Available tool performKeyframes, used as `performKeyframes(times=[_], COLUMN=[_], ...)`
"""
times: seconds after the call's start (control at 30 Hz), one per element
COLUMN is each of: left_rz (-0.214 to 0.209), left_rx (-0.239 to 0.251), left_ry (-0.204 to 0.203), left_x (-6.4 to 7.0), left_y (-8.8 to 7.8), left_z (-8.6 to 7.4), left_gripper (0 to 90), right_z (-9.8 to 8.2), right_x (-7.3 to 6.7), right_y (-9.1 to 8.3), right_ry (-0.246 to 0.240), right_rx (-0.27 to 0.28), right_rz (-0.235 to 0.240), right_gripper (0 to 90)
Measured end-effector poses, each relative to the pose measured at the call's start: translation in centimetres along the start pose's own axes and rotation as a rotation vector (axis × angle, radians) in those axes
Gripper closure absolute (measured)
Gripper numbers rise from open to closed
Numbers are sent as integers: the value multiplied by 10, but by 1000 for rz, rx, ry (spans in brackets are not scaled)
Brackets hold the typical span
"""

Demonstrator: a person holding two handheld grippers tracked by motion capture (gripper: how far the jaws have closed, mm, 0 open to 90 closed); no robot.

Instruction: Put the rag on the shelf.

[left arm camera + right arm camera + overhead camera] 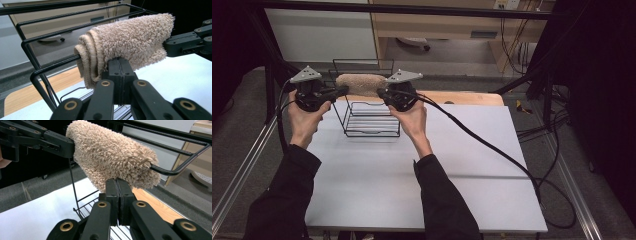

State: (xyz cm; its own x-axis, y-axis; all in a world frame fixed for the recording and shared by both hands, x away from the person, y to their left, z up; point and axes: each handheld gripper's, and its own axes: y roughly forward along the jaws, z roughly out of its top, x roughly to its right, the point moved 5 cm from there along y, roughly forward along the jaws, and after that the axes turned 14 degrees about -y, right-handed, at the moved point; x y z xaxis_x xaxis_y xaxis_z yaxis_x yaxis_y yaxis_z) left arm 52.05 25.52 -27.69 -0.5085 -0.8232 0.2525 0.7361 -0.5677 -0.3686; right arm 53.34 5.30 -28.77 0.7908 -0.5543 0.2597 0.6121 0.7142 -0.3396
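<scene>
Towel roll (360, 84), beige terry, sits level above the black wire rack (371, 120), held up at both ends by the two grippers. Left gripper (343, 91) clamps the roll's left end, right gripper (381, 93) clamps the right end; in both gripper views the jaws look pressed together with hardly any gap, pinching a low fold of the towel (130, 42) (110, 157). Left gripper view shows the spiral of rolled layers at the near end, with one top wire of the rack (37, 72) running into or just behind the roll; cannot tell whether the towel rests on it. Right gripper view has the fluffy end of the roll just above its jaws, a rack (175, 170) wire loop poking out beside it on the far side. Rack stands near the far edge of the white tabletop (452, 165), left of centre, upright back frame toward the far edge, ribbed base below the towel. Strip of wooden table edge (467, 97) shows past the far edge of the white top. Left hand (304, 117) and right hand (412, 117) grip the tool bodies, black sleeves coming in from the near edge. Cables (492, 150) trail off the right gripper across the tabletop toward the right edge.
</scene>
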Motion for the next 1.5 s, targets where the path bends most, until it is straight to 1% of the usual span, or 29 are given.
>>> performKeyframes(times=[0.1,0.27,0.57,0.7,0.8,0.9,1.03,1.1,1.17,1.2,1.3,1.4,1.5], left_rz=[-2,-4,2,12,6,8,6,9,15,15,17,18,10], left_rx=[0,-6,-13,-23,-35,-53,-77,-89,-97,-109,-132,-132,-145], left_ry=[5,8,20,15,4,10,16,20,29,30,38,41,31], left_x=[2,5,12,13,15,16,17,18,19,19,21,23,25], left_y=[-2,-6,-15,-21,-26,-30,-35,-36,-35,-35,-32,-29,-26], left_z=[0,1,4,4,1,-5,-15,-22,-30,-34,-47,-61,-75], left_gripper=[888,832,682,621,575,531,464,417,376,362,304,245,197], right_z=[1,5,16,19,20,17,8,0,-8,-12,-28,-46,-64], right_x=[-1,-3,-1,-1,-1,1,3,5,5,6,7,9,11], right_y=[-1,-7,-27,-36,-43,-51,-62,-68,-75,-78,-87,-98,-108], right_ry=[0,1,7,10,9,25,50,56,64,66,86,96,121], right_rx=[9,25,53,56,39,30,16,4,-6,-8,-25,-47,-59], right_rz=[5,14,15,16,12,7,8,9,10,12,17,14,9], right_gripper=[868,830,748,684,637,556,417,380,334,312,222,186,140])
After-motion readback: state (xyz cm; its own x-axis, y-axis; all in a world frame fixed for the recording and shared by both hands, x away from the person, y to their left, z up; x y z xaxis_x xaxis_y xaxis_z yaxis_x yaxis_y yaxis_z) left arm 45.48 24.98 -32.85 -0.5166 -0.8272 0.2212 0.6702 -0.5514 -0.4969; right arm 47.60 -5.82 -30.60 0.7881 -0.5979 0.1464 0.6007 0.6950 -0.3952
